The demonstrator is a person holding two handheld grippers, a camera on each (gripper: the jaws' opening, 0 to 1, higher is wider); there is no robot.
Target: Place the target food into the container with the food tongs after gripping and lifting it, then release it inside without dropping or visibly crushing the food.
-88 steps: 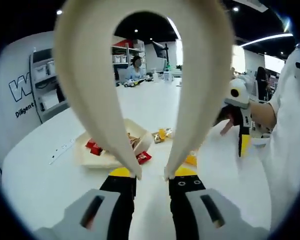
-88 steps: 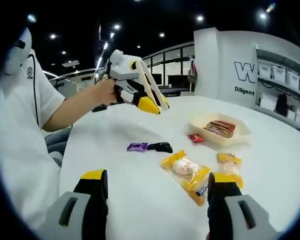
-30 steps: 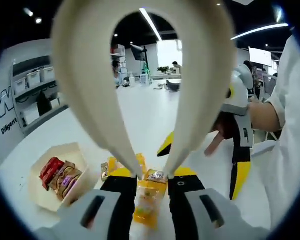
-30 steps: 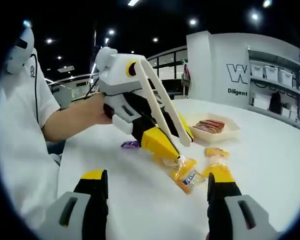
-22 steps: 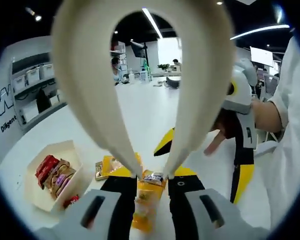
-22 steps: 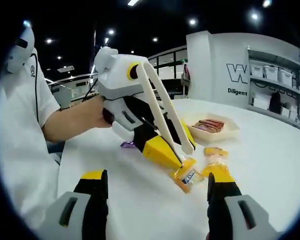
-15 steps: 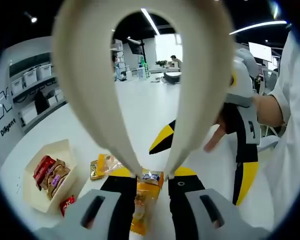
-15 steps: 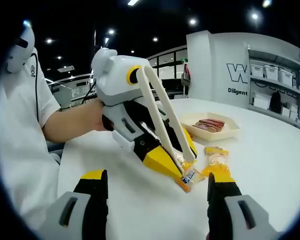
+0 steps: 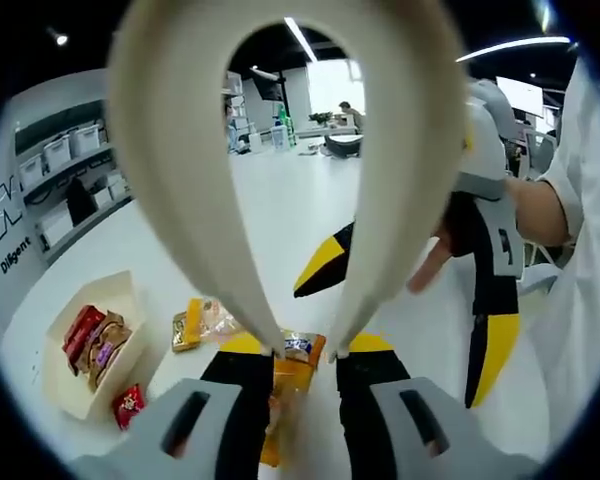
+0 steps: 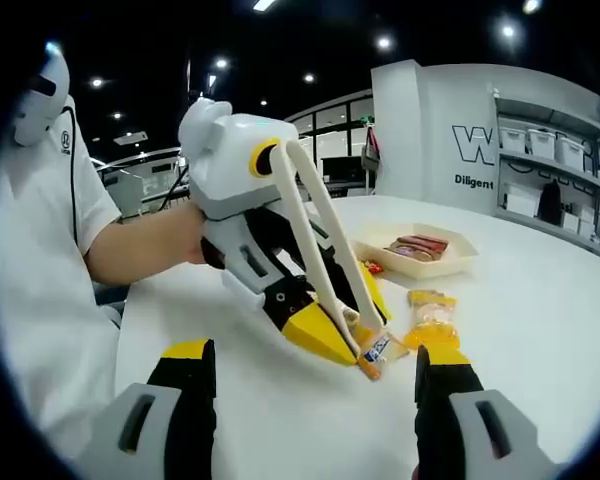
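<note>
Left gripper (image 9: 305, 352): fingers (image 9: 242, 385) closing the cream tongs (image 9: 280, 150), whose tips are pinching a yellow snack packet (image 9: 292, 365) at lower centre of the left gripper view, just above the white worktop (image 9: 280, 210). Right gripper (image 10: 315, 400): fingers (image 10: 190, 385) standing wide apart, gripping nothing, at the bottom of the right gripper view. A second yellow packet (image 10: 432, 318) is lying beside the pinched one. Cream container (image 10: 417, 251), holding wrapped snacks, is sitting right of centre.

My cream tongs (image 10: 325, 255) pinch an orange snack packet (image 10: 377, 351) at its end — the tan container (image 10: 420, 262) sits upper right, part-filled.
</note>
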